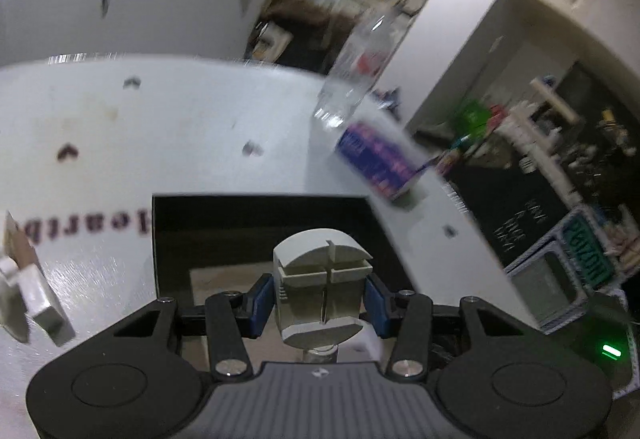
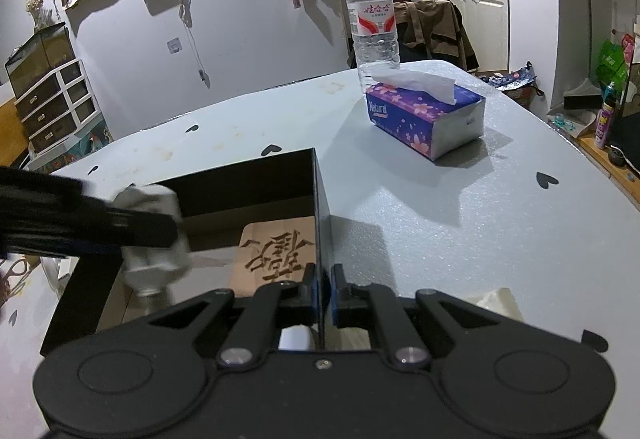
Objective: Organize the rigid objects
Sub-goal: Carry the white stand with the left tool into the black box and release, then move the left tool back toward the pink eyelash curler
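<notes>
Landmark: black box, open-topped, on the counter.
Left tool: I have its pads pinching a grey block by 2 opposite sides, long axis upright.
Block's place: above the box's open top, near its left side in the right wrist view.
Right tool: pressed together on the box's right wall, steadying it.
Inside the box: a carved wooden plaque lies flat, to the right of the block.
Key relation: I judge the drop spot lies straight beneath the left tool, clear of the plaque.
Beyond the box: tissue pack and water bottle, well apart.
</notes>
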Action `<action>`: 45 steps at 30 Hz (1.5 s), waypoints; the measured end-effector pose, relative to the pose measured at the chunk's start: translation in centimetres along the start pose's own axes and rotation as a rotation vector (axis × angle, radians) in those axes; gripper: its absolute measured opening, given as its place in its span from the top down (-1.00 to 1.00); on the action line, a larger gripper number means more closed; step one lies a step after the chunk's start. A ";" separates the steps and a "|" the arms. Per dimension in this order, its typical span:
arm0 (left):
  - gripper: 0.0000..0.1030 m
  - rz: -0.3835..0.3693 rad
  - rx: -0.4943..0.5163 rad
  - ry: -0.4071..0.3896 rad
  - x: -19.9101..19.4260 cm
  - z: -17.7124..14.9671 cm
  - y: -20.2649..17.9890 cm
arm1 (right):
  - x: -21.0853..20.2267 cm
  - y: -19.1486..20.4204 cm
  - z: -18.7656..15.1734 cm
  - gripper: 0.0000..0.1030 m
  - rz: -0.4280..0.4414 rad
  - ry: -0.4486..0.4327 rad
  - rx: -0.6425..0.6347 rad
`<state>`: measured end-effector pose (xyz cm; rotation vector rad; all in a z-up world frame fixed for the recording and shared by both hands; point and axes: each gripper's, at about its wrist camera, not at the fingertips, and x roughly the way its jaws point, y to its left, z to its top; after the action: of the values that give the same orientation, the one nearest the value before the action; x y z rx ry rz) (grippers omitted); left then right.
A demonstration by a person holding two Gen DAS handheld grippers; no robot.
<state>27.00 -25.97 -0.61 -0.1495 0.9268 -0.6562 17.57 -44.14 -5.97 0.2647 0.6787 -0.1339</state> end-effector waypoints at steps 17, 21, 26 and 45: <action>0.04 0.109 -0.144 0.097 7.5 1.8 2.5 | 0.1 0.1 0.0 0.87 0.001 0.006 -0.010; -0.11 0.098 -0.172 0.114 7.8 1.7 2.6 | 0.1 0.1 0.1 0.87 0.000 0.007 -0.011; -0.38 0.075 -0.142 0.113 7.0 1.4 2.0 | 0.1 0.0 0.1 0.87 0.002 0.007 -0.010; -0.92 0.055 -0.009 0.035 1.1 -0.1 -0.6 | 0.1 0.3 0.0 0.88 -0.018 0.003 -0.029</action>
<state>27.12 -27.03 -1.20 -0.1206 0.9645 -0.6048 17.73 -43.82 -5.99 0.2313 0.6854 -0.1408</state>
